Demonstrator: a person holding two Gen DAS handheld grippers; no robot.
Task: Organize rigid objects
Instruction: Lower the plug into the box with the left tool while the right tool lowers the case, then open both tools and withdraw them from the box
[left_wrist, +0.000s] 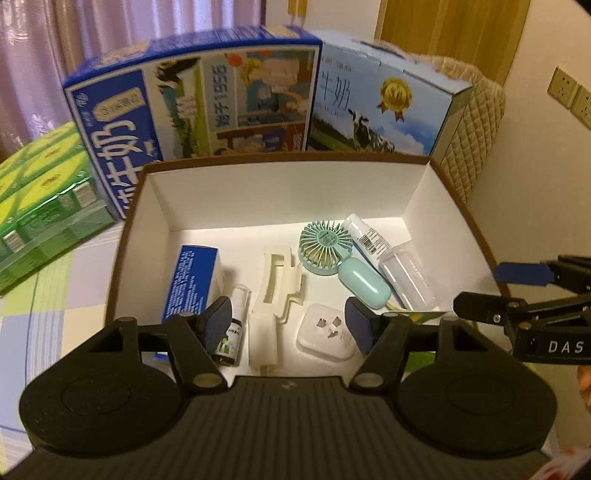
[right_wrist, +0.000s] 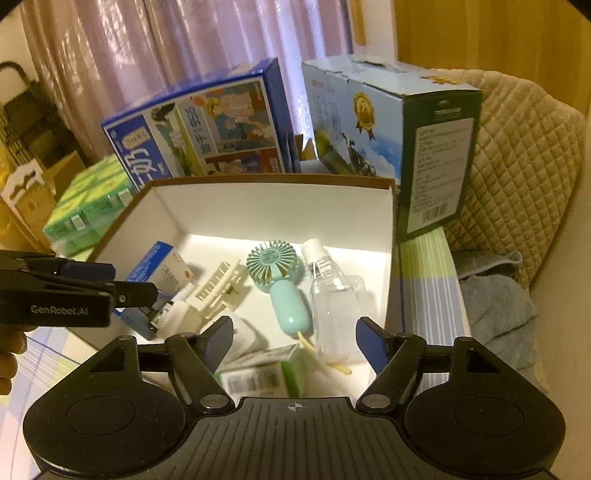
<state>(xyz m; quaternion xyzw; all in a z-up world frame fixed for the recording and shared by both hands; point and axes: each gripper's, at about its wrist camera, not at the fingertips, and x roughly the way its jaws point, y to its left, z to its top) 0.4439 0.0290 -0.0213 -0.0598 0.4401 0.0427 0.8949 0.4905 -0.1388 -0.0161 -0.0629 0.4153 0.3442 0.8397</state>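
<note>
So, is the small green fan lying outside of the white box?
No, the small fan lies inside the open white box, on its floor beside the clear bottle.

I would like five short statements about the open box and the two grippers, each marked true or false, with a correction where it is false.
1. The mint green handheld fan lies inside the white-lined box. True.
2. The left gripper is shut on the small dark bottle. False: its jaws stand open and hold nothing.
3. The clear plastic bottle lies beside the fan, on its right. True.
4. The right gripper holds the fan by its handle. False: it is open and empty, above the near end of the box.
5. The two milk cartons stand inside the box. False: the blue milk carton and the light blue milk carton stand behind it.
</note>
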